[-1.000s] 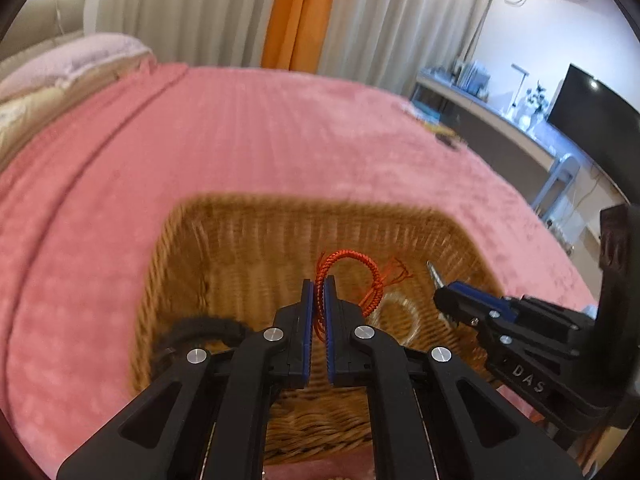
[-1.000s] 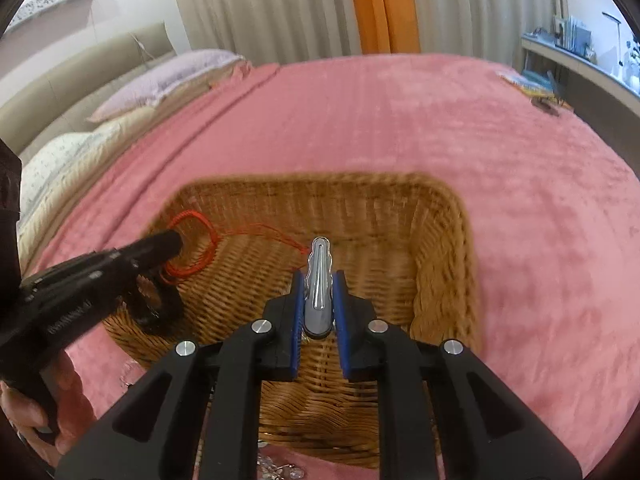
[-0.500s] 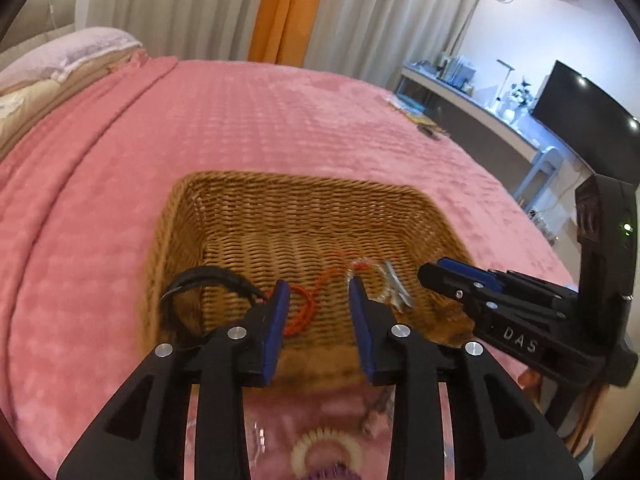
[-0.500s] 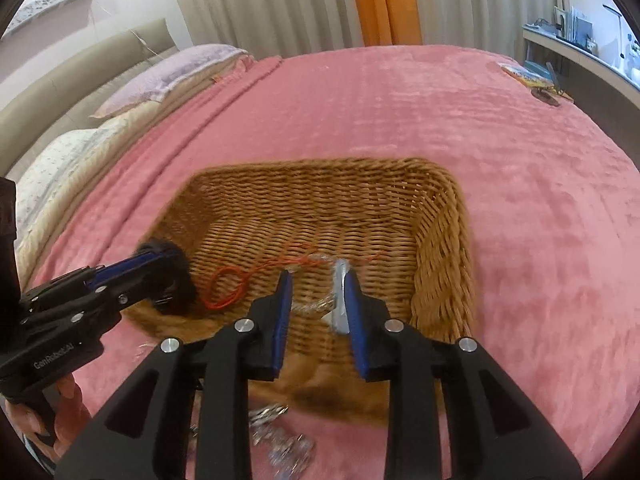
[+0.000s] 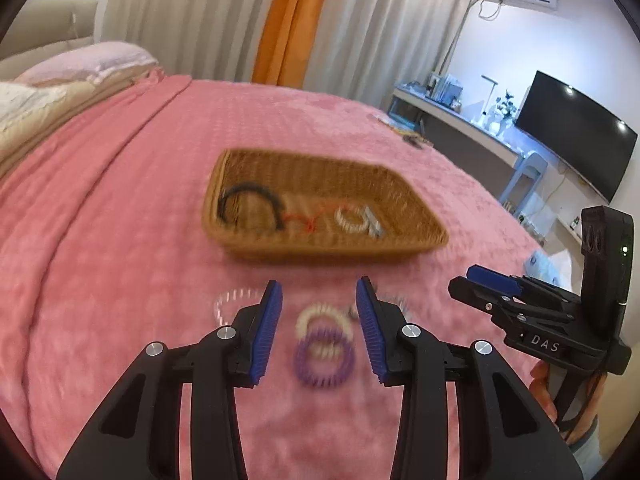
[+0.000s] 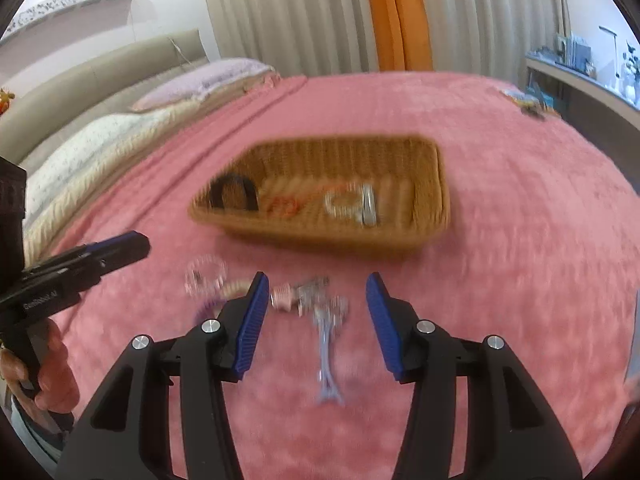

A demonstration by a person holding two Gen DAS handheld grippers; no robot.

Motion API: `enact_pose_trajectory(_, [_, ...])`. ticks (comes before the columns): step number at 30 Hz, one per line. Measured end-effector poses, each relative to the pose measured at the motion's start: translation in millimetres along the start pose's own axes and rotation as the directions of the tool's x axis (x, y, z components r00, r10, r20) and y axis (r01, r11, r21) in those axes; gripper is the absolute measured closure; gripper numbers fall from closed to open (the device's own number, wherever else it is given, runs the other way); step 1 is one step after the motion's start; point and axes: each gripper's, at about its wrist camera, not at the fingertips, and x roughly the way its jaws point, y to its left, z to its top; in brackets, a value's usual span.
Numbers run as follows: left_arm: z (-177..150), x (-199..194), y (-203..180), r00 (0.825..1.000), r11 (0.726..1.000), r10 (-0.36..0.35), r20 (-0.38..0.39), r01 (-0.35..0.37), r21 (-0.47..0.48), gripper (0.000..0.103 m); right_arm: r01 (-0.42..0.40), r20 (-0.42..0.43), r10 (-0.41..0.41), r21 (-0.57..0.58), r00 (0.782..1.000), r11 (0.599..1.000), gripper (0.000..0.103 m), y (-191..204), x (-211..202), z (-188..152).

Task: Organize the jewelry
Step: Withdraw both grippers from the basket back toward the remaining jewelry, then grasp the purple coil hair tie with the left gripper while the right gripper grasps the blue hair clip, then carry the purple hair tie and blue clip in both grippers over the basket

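A wicker basket [image 5: 408, 196] [image 6: 432, 184] lies on the pink bedspread and holds a black band [image 5: 250, 204], a red cord bracelet [image 5: 298, 220], a white coil ring [image 5: 352, 218] and a silver clip [image 6: 368, 204]. My left gripper [image 5: 319, 300] is open and empty above a cream coil ring [image 5: 320, 314] and a purple coil ring [image 5: 324, 362]. My right gripper [image 6: 315, 294] is open and empty above a silver hair clip [image 6: 328, 356] and a small jewelry pile [image 6: 306, 292]. A clear bead bracelet [image 5: 232, 302] [image 6: 206, 274] lies to the left.
Pillows [image 6: 100, 140] and a headboard lie at the left. A desk with a monitor [image 5: 576, 132] stands at the right, beyond the bed edge. Small items [image 6: 528, 102] lie on the far bedspread. Curtains hang behind.
Both grippers opened over the basket, dropping the red cord bracelet and the silver clip into it, then pulled back toward the loose jewelry on the bedspread.
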Motion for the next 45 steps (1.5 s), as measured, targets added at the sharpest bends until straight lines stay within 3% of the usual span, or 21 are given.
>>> enact_pose_trajectory(7, [-32.9,34.0,18.0,0.995,0.999,0.012,-0.098,-0.017,-0.050,0.065,0.024,-0.079,-0.023,0.013,0.997,1.000,0.056,-1.5,25.7,-37.9])
enact_pose_trajectory(12, [-44.2,55.2,18.8,0.987,0.999,0.014,-0.163,-0.022,-0.049,0.065,0.047,-0.089,-0.047,0.003,0.995,0.999,0.056,-0.2,31.5,-42.0])
enact_pose_trajectory(20, [-45.9,65.3,15.7,0.981,0.998,0.037,-0.193,-0.046,-0.041,0.068,0.054,-0.123,-0.055,-0.009,0.991,0.998,0.063,0.1,40.7,-47.8])
enact_pose_trajectory(24, [-48.0,65.1,7.9,0.979,0.997,0.071,-0.189,-0.073,-0.004,0.069,0.069,-0.141,-0.072,-0.026,0.987,0.997,0.068,4.1,45.7,-49.0])
enact_pose_trajectory(29, [-50.9,63.3,3.0,0.980,0.996,0.085,-0.181,-0.082,0.023,0.089,0.071,-0.159,-0.079,-0.055,0.984,0.996,0.092,9.7,49.7,-50.8])
enact_pose_trajectory(31, [-51.7,62.2,2.7,0.981,0.996,0.085,-0.176,-0.082,0.024,0.093,0.076,-0.157,-0.086,-0.070,0.984,0.995,0.094,12.4,49.5,-51.4])
enact_pose_trajectory(37, [-53.4,58.6,6.1,0.985,0.999,0.053,-0.162,-0.054,-0.002,0.094,0.062,-0.136,-0.074,-0.088,0.988,0.994,0.094,17.3,45.5,-49.8])
enact_pose_trajectory(45, [-53.6,47.0,7.7,0.994,1.000,0.026,-0.106,-0.027,-0.009,0.094,-0.003,-0.067,-0.002,-0.076,0.998,0.997,0.094,16.8,28.6,-46.4])
